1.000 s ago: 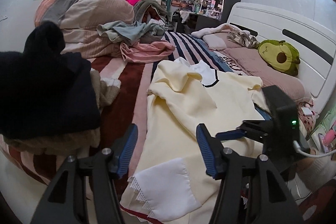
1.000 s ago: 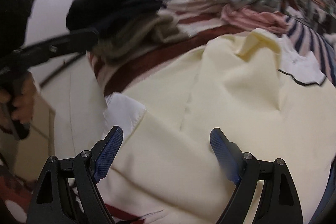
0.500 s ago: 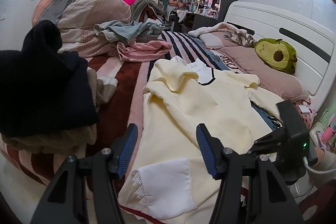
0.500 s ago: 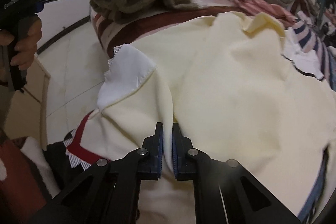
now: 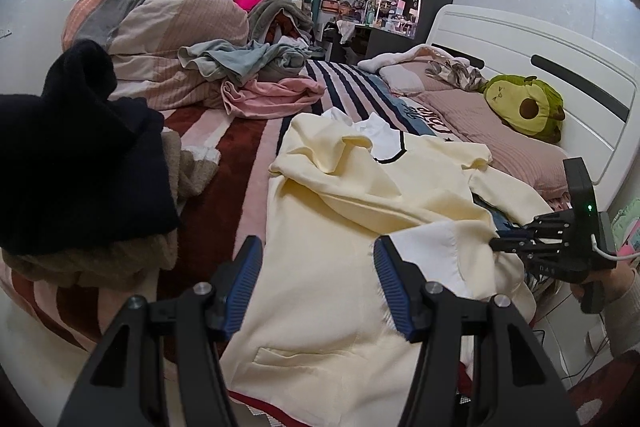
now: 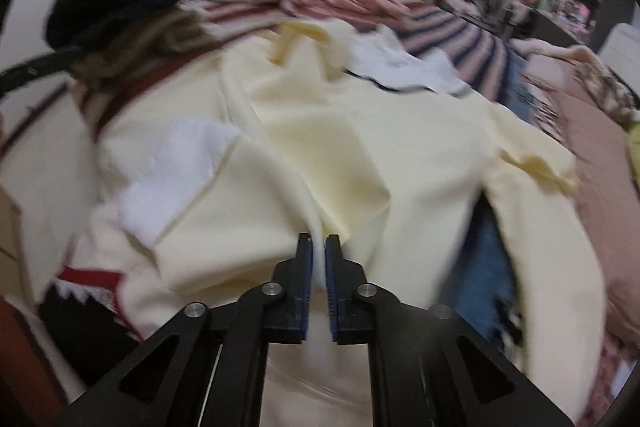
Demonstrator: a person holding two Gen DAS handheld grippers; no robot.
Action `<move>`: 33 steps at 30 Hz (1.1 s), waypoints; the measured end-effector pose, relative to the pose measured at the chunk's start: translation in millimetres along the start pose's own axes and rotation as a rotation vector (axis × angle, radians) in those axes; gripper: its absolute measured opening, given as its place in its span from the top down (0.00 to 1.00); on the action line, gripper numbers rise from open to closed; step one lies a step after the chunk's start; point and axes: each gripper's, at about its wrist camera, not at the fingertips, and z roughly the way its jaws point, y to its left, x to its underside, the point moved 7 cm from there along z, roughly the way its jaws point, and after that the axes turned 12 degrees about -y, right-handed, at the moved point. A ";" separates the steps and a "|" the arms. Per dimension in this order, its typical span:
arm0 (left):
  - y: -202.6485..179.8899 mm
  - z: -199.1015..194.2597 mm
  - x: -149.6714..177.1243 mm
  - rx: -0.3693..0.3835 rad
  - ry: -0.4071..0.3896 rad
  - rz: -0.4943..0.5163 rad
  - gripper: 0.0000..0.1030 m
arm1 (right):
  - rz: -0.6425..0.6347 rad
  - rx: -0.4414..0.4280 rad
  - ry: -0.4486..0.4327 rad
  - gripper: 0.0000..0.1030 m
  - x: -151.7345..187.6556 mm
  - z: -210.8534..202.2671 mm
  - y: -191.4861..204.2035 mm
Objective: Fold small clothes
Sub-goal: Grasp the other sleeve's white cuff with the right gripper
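Observation:
A cream short-sleeved top (image 5: 340, 223) with a white collar (image 5: 380, 135) lies spread on the striped bed. My left gripper (image 5: 318, 247) hovers open over its lower part with nothing between the fingers. My right gripper (image 6: 318, 239) pinches a fold of the cream top (image 6: 360, 147) near the hem. Its jaws are opening slightly, and the cloth is still between the pads. In the left wrist view the right gripper (image 5: 494, 245) sits at the right, pulling the hem over so its white underside (image 5: 432, 251) shows. The right wrist view is motion-blurred.
A stack of black and beige clothes (image 5: 72, 155) sits at the left bed edge. Pink (image 5: 272, 95) and grey (image 5: 240, 59) garments and rolled bedding lie further back. An avocado plush (image 5: 524, 105) rests on pillows by the white headboard (image 5: 520, 43).
My right gripper shut on the top's hem and dragged it rightward and slightly up. The white patch went from the bottom edge to the right. The left gripper stayed put.

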 end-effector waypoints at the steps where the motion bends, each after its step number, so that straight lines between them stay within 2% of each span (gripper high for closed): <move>1: -1.0 -0.5 0.2 0.002 0.000 0.003 0.48 | -0.002 0.021 0.011 0.91 1.5 -1.8 -2.9; 2: -1.7 -1.2 0.5 0.003 0.000 0.007 0.48 | 0.006 0.035 0.002 0.81 -0.8 -5.5 -5.4; 4: -1.4 -0.8 0.6 0.003 0.000 0.008 0.47 | 0.043 0.024 -0.043 0.68 -10.2 -15.2 -5.7; 6: -2.0 -1.0 1.2 0.006 0.001 0.005 0.47 | 0.081 -0.046 -0.103 0.67 -25.2 -22.8 5.4; 9: 0.2 0.0 2.1 0.016 0.001 -0.006 0.47 | 0.073 -0.137 -0.141 0.49 -46.4 -15.2 34.2; 13: 6.5 3.2 3.5 0.037 0.000 -0.017 0.47 | 0.056 -0.237 -0.085 0.43 -54.0 17.5 78.3; 14: 8.3 4.2 3.6 0.040 0.000 -0.018 0.47 | 0.062 -0.243 -0.053 0.37 -51.3 28.5 87.6; 17: 14.3 6.4 7.0 0.049 0.006 -0.023 0.47 | 0.069 -0.170 0.014 0.22 -39.6 59.4 102.4; 19: 17.9 7.9 10.5 0.056 0.017 -0.030 0.47 | 0.068 -0.146 0.020 0.18 -33.9 68.4 108.3; 23: 26.3 12.7 17.2 0.045 0.041 -0.035 0.47 | 0.020 -0.067 0.009 0.17 -33.9 77.8 114.3; 25: 29.4 14.2 19.0 0.040 0.044 -0.039 0.47 | -0.013 -0.045 0.020 0.20 -31.6 81.5 115.9; 26: 30.3 15.2 18.8 0.040 0.044 -0.043 0.47 | -0.029 -0.032 0.021 0.30 -31.2 81.9 116.1; 27: 30.5 16.1 18.7 0.040 0.044 -0.046 0.47 | -0.043 -0.016 0.016 0.34 -30.8 80.6 114.3; 28: 30.0 16.7 18.3 0.042 0.043 -0.048 0.47 | -0.040 -0.014 0.008 0.48 -30.4 78.0 112.0; 29: 29.2 17.1 17.8 0.044 0.041 -0.047 0.47 | -0.027 -0.017 0.002 0.68 -31.3 75.5 108.2; 31: 24.5 17.2 15.1 0.050 0.036 -0.039 0.47 | -0.017 0.008 -0.013 0.93 -34.0 68.7 97.6; 33: 17.2 15.4 11.3 0.056 0.027 -0.023 0.47 | 0.057 -0.038 -0.046 0.95 -36.9 56.9 87.8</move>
